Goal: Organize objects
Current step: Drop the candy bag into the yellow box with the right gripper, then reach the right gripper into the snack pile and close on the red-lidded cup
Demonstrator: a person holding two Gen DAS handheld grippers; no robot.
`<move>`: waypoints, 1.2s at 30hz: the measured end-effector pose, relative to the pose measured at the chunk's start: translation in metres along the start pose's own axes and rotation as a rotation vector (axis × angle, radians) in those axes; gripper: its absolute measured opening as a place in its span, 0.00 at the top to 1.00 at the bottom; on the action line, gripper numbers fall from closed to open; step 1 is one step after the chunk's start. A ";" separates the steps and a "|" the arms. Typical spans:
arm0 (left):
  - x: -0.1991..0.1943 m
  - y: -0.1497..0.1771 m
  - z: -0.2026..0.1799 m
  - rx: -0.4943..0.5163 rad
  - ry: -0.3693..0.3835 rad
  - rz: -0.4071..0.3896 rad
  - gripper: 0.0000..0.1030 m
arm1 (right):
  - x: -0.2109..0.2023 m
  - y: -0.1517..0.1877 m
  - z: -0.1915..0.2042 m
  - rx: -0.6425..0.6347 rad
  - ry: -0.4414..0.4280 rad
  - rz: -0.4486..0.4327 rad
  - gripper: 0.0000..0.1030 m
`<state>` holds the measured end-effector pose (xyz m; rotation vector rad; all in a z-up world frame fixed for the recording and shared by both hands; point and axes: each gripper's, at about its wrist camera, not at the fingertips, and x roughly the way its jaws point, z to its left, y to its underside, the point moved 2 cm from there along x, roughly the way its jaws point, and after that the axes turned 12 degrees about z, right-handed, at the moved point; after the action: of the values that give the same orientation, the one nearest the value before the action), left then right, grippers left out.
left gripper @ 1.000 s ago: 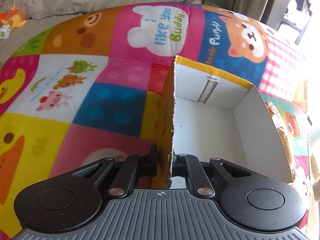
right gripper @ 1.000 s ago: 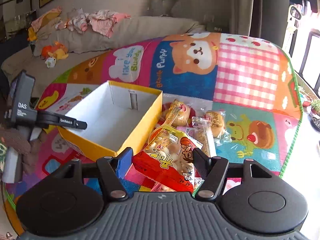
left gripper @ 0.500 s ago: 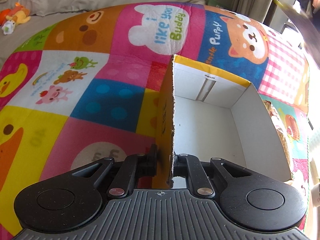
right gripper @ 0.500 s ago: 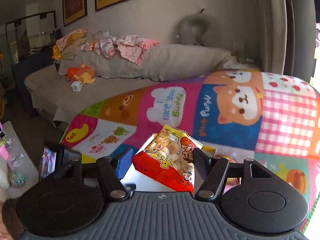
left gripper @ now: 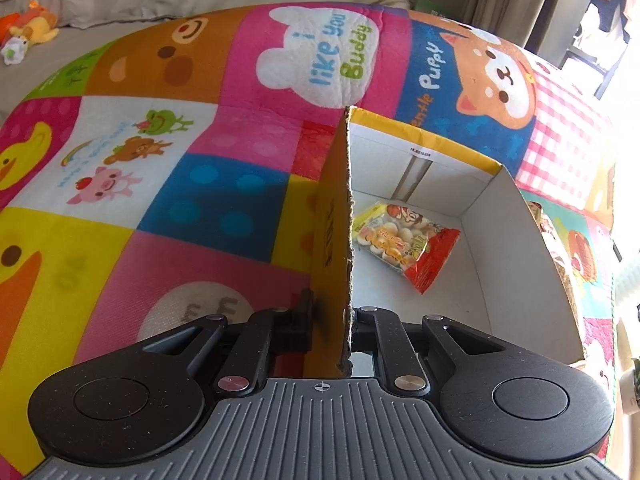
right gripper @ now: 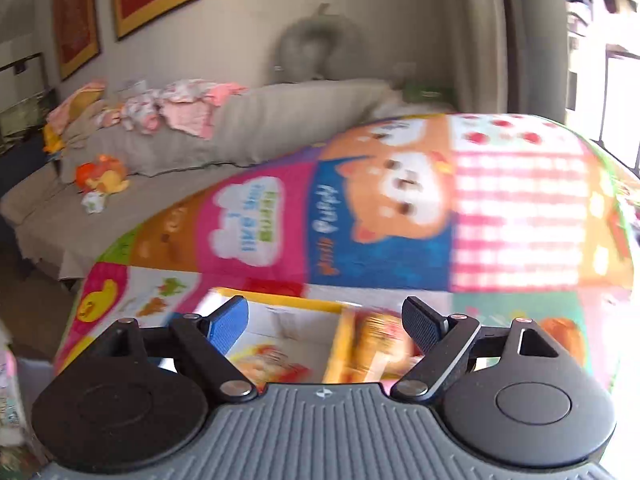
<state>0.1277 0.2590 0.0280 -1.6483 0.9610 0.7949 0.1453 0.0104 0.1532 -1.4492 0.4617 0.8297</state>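
A yellow cardboard box point(left gripper: 334, 216) with a white inside stands on the colourful play mat. My left gripper point(left gripper: 330, 320) is shut on the box's near left wall. A red and yellow snack bag point(left gripper: 404, 240) lies flat on the box floor. In the blurred right wrist view, my right gripper point(right gripper: 324, 322) is open and empty above the box point(right gripper: 280, 312), with the snack bag point(right gripper: 272, 362) below it.
More snack packets point(right gripper: 376, 340) lie on the mat point(left gripper: 160, 184) just right of the box, blurred. A grey sofa point(right gripper: 160, 160) with clothes and soft toys point(right gripper: 100, 178) stands behind the mat. A bright window is at the far right.
My right gripper carried the snack bag over the box, opened and let it go. The bag now lies in the box. My left gripper has held the box wall throughout.
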 end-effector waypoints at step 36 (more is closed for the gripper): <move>-0.001 0.002 -0.001 0.018 -0.016 0.004 0.87 | 0.036 0.103 -0.084 0.119 0.107 0.195 0.31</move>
<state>0.1259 0.2577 0.0286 -1.6224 0.9580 0.7985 0.1100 -0.0717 0.0487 -1.3575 0.7308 0.8668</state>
